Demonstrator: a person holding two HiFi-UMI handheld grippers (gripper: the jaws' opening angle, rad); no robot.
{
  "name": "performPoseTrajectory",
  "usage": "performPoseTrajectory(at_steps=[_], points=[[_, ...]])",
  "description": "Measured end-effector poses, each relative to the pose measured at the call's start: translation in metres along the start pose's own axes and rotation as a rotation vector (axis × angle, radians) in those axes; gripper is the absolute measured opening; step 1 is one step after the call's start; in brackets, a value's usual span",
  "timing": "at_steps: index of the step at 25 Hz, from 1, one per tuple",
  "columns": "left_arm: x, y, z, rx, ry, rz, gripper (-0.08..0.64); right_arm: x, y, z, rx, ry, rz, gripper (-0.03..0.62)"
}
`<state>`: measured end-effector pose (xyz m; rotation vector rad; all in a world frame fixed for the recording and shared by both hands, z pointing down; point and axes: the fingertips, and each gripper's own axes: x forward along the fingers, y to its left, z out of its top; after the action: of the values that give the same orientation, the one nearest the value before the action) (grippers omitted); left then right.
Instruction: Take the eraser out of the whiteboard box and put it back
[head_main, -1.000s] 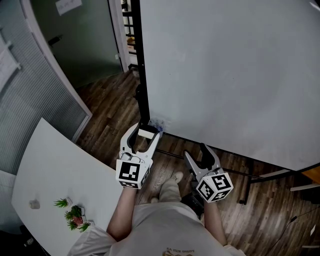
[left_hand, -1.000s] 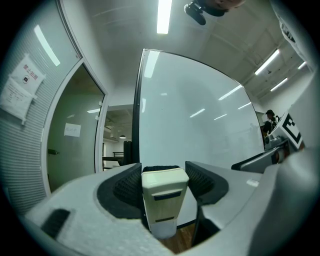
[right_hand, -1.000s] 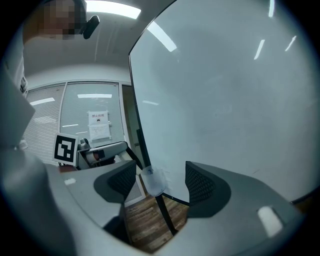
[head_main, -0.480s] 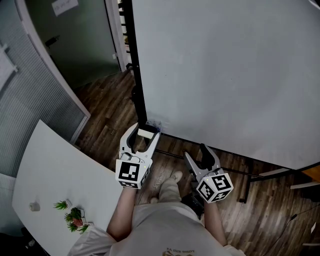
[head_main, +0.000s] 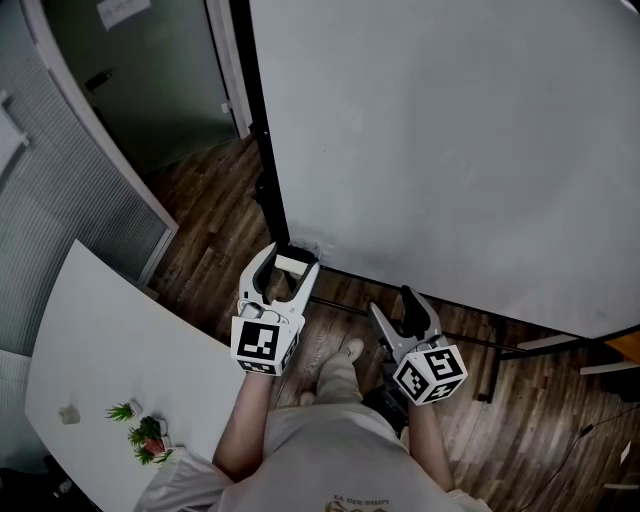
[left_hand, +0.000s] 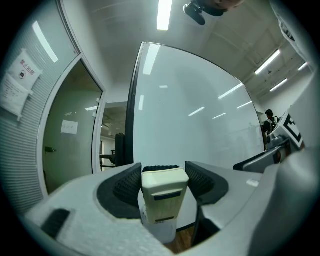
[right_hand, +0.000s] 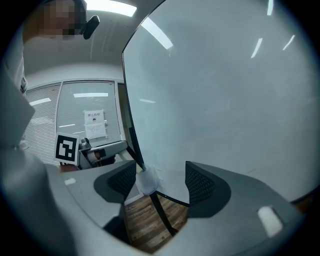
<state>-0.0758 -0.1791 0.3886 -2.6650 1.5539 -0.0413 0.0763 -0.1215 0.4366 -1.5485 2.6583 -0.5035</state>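
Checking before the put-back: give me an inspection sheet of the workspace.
Surface: whiteboard on a stand, over a wood floor.
Job's things: eraser in the left gripper; box at the board's lower corner.
Clutter: small plant on the white table.
Grippers: left shut on the eraser; right gripper open, empty.
Cables: nothing seen.
Surroundings: glass door, blinds.
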Motion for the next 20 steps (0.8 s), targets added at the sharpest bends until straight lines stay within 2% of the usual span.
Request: performPoseTrajectory(at_steps=[20], points=[[0.012, 0.004, -0.017, -0.011, 0.038, 0.005, 0.270, 0.008, -0.013, -0.008, 0.020, 0.026, -0.005, 0.308]])
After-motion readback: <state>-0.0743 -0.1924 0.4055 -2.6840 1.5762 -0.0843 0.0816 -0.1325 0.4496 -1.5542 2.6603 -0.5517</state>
